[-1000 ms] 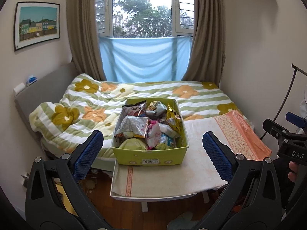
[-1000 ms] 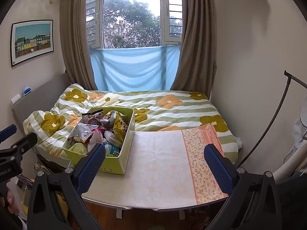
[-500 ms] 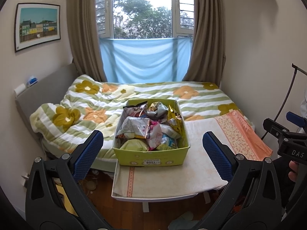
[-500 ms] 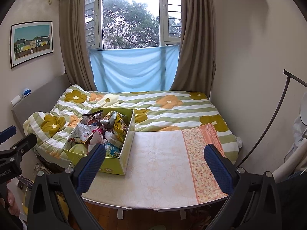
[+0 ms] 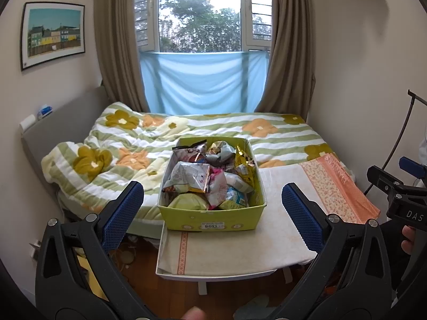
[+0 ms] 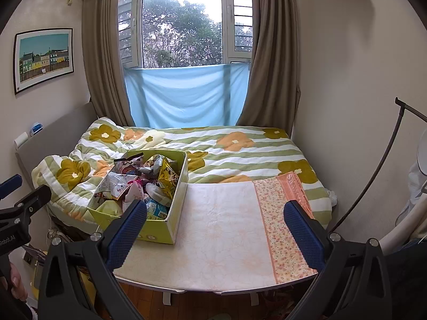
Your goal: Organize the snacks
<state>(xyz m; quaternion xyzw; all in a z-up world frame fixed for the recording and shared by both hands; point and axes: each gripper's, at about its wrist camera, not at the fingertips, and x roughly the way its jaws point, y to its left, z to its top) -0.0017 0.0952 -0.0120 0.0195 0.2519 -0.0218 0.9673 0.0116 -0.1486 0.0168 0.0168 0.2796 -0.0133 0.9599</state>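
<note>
Snack packets (image 5: 210,181) fill a yellow-green box (image 5: 213,220) on the left end of a cloth-covered table (image 5: 240,250) at the foot of a flowered bed (image 5: 128,146), in a heap of crumpled foil and plastic bags that rises to the rim. Left to right in the left wrist view, the left gripper (image 5: 212,214) hangs back from the table, its blue-padded jaws spread wide and empty, with the box dead ahead at 12 o'clock between them. To the box's 3 o'clock the pale cloth lies bare as far as its orange floral border (image 5: 336,186). The right gripper (image 6: 221,229) shows at the far right, likewise released and carrying nothing; from its own camera the box sits at about 10 o'clock and the bare cloth straight ahead.

As for progress, every packet in sight is in the box and none lies on the cloth. That fits snacks already gathered into their container, and equally a jumbled boxful waiting to be taken out and sorted on the open cloth; the scene does not settle which.
</note>
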